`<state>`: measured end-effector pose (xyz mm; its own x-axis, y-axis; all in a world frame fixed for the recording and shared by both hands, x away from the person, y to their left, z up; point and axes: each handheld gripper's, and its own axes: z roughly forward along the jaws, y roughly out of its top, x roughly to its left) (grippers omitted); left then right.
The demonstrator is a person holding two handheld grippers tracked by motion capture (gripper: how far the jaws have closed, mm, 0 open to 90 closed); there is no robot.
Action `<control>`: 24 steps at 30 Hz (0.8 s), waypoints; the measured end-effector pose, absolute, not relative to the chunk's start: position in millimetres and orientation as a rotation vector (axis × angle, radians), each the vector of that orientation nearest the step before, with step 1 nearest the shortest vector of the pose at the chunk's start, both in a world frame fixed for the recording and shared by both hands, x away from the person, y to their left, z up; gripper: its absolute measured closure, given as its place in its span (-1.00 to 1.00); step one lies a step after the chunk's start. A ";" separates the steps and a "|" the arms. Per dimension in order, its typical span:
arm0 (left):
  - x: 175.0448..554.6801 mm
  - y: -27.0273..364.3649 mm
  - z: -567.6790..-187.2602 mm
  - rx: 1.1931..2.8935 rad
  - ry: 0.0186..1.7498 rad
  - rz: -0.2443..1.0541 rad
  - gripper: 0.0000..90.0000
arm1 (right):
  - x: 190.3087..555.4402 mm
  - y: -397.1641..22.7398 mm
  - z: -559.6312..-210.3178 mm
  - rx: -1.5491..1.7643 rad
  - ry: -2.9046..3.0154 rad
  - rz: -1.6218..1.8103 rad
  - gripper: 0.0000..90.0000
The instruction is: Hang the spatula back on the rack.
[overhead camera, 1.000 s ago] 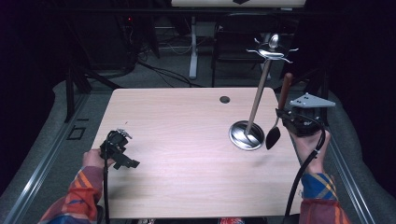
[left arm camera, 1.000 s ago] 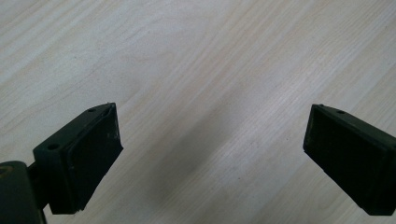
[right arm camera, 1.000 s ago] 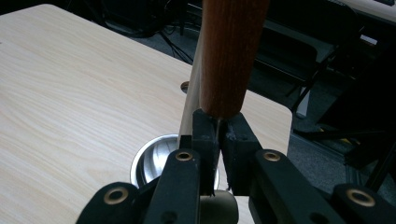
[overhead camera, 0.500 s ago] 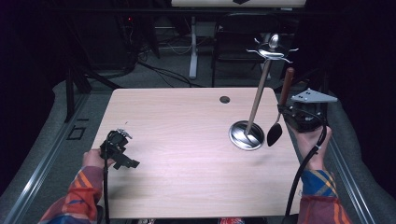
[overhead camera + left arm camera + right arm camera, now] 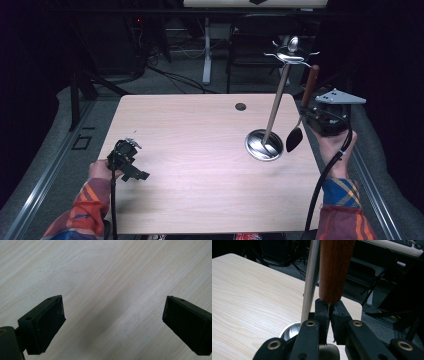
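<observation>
Black spoon with a brown wooden handle (image 5: 301, 116), clamped in the right tongs (image 5: 311, 118) at the thin metal neck between handle and bowl. Handle rising up and away from those tongs, black bowl hanging below them, over the right part of the bench (image 5: 190, 150), just off its top. In the right gripper view, same wooden handle (image 5: 334, 267) standing straight up out of the tightly closed pads. Just left of the right tongs, a metal stand (image 5: 272, 115): round shiny base on the bench, slanted pole, hooked crown on top, spoon bowl just beside the base. Well apart, near the bench's left front, left tongs (image 5: 131, 162), wide open, nothing between the pads, bare pale wood beneath.
</observation>
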<state>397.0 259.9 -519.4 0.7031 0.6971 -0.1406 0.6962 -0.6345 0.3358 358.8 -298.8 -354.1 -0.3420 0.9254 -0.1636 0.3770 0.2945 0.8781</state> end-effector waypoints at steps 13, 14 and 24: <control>397.3 259.6 -519.8 2.546 1.084 0.002 -0.91 | 364.2 -304.6 -348.0 1.187 1.845 1.028 0.88; 397.3 259.6 -519.8 2.546 1.084 0.002 -0.91 | 364.4 -305.0 -347.5 1.189 1.847 1.027 0.88; 397.4 259.7 -519.9 2.547 1.085 0.002 -0.91 | 368.4 -304.1 -345.7 1.187 1.854 1.030 0.88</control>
<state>397.4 259.7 -519.9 0.7035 0.6964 -0.1418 0.6959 -0.6346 0.3361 368.4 -304.1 -345.7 -0.3383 0.9314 -0.1343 0.3783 0.2653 0.8869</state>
